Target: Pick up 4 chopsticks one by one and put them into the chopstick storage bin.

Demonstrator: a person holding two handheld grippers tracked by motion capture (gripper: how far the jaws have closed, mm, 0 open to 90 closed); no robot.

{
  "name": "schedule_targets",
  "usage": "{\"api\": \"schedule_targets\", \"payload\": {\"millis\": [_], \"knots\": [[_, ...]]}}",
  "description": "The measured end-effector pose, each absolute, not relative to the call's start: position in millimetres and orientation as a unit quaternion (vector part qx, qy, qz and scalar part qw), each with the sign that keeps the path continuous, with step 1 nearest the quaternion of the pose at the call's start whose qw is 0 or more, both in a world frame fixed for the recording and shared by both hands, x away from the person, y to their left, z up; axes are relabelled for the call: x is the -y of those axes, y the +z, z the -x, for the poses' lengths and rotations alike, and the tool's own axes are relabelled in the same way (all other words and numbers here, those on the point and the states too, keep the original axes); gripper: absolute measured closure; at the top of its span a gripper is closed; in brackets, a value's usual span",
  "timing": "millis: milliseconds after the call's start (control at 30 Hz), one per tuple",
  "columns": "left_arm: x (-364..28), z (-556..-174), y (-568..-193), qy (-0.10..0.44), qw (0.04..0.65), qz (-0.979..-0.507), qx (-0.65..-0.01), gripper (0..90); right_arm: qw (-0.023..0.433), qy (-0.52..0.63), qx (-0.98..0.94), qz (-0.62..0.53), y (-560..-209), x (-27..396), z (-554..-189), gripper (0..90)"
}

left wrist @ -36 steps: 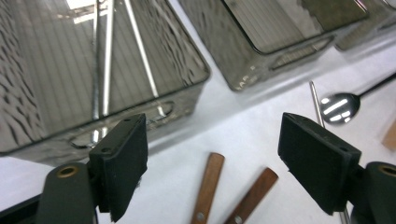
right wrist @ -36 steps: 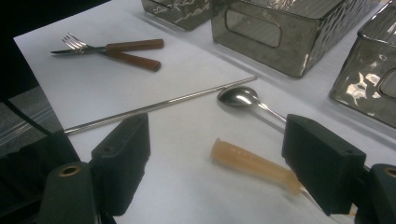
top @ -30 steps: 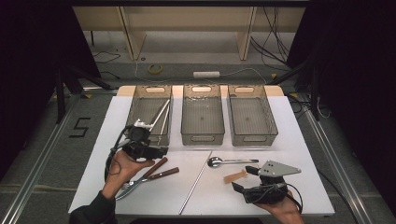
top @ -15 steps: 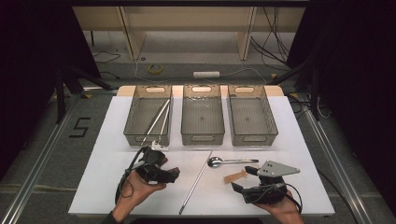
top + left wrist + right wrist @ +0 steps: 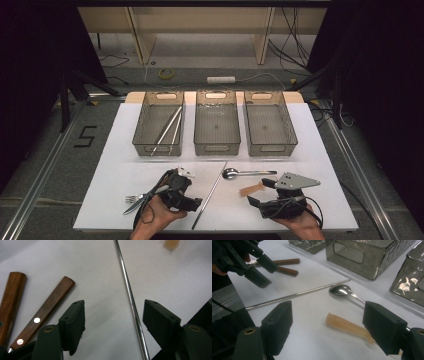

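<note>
Three clear bins [image 5: 216,129] stand in a row on the desk [image 5: 320,175] – two metal rods in the left bin [image 5: 168,131], one long rod [image 5: 210,195] loose, one spoon [image 5: 247,173], one beige handle [image 5: 251,189], two wooden-handled pieces [image 5: 42,315] – and two tongs [image 5: 181,192]

Black grippers [image 5: 182,192], blocky screwed jaws, grey triangular plate, trailing cables.

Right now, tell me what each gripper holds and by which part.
Nothing is held. The left gripper has open jaws that have just been closing around the metal rod, not yet touching it. The right gripper is open.
</note>
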State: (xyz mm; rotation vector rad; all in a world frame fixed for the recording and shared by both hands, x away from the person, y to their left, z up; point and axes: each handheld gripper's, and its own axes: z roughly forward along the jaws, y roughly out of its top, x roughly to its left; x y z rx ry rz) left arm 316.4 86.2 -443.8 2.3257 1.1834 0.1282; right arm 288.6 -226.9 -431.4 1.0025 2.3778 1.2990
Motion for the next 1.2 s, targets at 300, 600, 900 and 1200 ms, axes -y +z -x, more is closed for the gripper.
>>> {"api": "schedule_targets", "payload": {"millis": [300,600,900,1200], "knots": [[-73.5,-312.4,-450.8,0.027,0.245,-0.875,-0.417,45.1,0.125,0.446,-0.816,-0.345,-432.2,226.7,-289.3,25.2],[-62.0,-309.7,-458.5,0.015,0.224,-0.887,-0.404,53.3,0.124,0.445,-0.816,-0.346,-432.4,226.7,-289.8,25.3],[-54.6,-306.6,-460.9,0.022,0.215,-0.893,-0.395,60.5,0.123,0.445,-0.816,-0.346,-432.5,226.9,-290.0,25.5],[-50.3,-304.5,-465.2,0.034,0.206,-0.894,-0.396,66.7,0.123,0.447,-0.816,-0.344,-432.2,227.1,-289.7,25.6]]}}
